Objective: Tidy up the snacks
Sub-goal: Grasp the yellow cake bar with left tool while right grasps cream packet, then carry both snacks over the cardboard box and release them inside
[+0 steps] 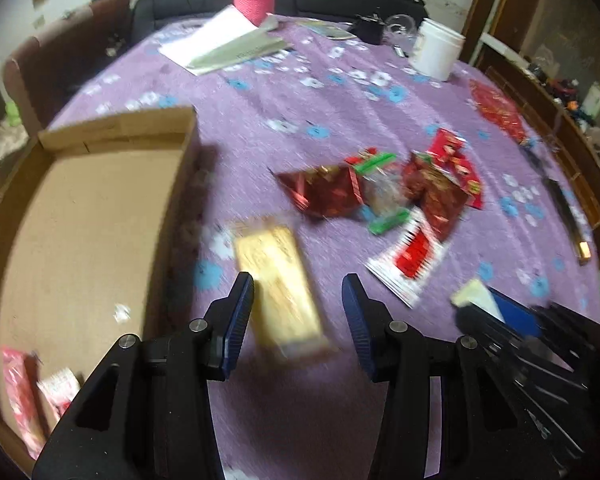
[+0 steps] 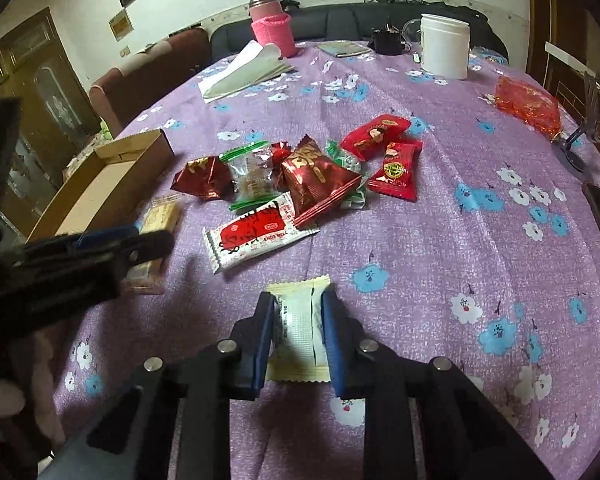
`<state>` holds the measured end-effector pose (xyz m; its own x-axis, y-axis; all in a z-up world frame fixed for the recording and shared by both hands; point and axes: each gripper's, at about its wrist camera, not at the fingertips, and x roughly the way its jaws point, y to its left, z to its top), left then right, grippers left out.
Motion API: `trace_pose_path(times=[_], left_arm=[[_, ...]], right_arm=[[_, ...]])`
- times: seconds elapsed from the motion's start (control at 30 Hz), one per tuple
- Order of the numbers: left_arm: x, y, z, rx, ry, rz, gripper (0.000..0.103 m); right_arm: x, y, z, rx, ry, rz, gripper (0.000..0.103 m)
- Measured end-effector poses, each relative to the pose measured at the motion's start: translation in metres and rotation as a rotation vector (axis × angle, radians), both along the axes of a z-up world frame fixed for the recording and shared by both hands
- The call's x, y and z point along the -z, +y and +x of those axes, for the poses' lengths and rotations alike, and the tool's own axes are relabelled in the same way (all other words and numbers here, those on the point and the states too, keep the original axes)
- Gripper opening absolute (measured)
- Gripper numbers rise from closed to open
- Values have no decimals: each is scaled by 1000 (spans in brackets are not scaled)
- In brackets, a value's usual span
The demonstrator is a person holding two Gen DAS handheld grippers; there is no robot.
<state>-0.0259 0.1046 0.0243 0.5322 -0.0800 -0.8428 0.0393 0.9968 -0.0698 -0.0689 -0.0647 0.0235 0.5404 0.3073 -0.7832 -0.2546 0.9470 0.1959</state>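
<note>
My right gripper [image 2: 298,316] is shut on a cream snack packet [image 2: 300,336] that lies on the purple flowered tablecloth [image 2: 420,220]. My left gripper [image 1: 298,294] stands open over a yellow packet [image 1: 280,280], which lies flat between its fingers next to the open cardboard box [image 1: 80,220]. That view is blurred. Pink packets [image 1: 18,392] lie in the box's near corner. A pile of red, green-edged and clear packets [image 2: 308,176] sits mid-table, with a white-and-red packet [image 2: 256,236] in front. In the right wrist view the left gripper [image 2: 152,240] shows at the left above the yellow packet [image 2: 164,214].
At the far side of the table stand a white tub [image 2: 444,46], a flask in a pink sleeve [image 2: 270,28], folded papers [image 2: 248,70] and a small black object [image 2: 386,42]. A red mesh bag [image 2: 528,106] lies at the right. Chairs and a dark sofa border the table.
</note>
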Motion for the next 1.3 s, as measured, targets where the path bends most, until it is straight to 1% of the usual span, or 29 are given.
trace_pose_path(times=[0.1, 0.17, 0.23, 0.33, 0.37, 0.4, 0.47, 0.5, 0.57, 0.67, 0.8, 0.9, 0.97, 1.07, 1.23, 1.3], left_arm=[[6, -1, 6, -5, 11, 30, 45], [9, -6, 6, 11, 10, 64, 45], [12, -14, 3, 42, -7, 94, 46], [12, -27, -1, 90, -44, 171, 46], [12, -30, -2, 100, -50, 185, 39], [12, -31, -3, 118, -49, 174, 34], [12, -31, -3, 127, -48, 164, 33], [11, -30, -4, 128, -47, 147, 33], [9, -24, -7, 119, -43, 91, 33], [1, -17, -15, 117, -46, -1, 33], [-20, 3, -35, 103, -90, -104, 33], [-39, 26, -56, 71, -137, -153, 33], [-47, 44, -66, 36, -164, -163, 33], [-54, 83, -82, -53, -196, -165, 33], [-46, 160, -103, -238, -198, -175, 33], [-41, 181, -109, -283, -192, -180, 33]], right_arm=[[0, -3, 0, -5, -9, 23, 27], [0, -5, 2, -8, -7, 48, 27], [1, -7, 2, -10, -3, 68, 27], [1, -7, 3, -12, -5, 72, 27], [1, -7, 2, -13, -8, 67, 27], [0, -5, 2, -14, -12, 59, 27], [0, -4, 1, -15, -20, 47, 27], [0, -3, 0, -17, -22, 46, 27], [0, -3, -1, -23, -23, 55, 27], [-2, -5, -4, -36, -25, 99, 26], [-15, -6, -14, -58, -65, 159, 26], [-25, -2, -22, -78, -77, 183, 26], [-31, 6, -24, -100, -66, 198, 26], [-36, 21, -26, -136, -49, 209, 26], [-46, 59, -31, -216, -33, 221, 26], [-50, 78, -32, -253, -26, 224, 26]])
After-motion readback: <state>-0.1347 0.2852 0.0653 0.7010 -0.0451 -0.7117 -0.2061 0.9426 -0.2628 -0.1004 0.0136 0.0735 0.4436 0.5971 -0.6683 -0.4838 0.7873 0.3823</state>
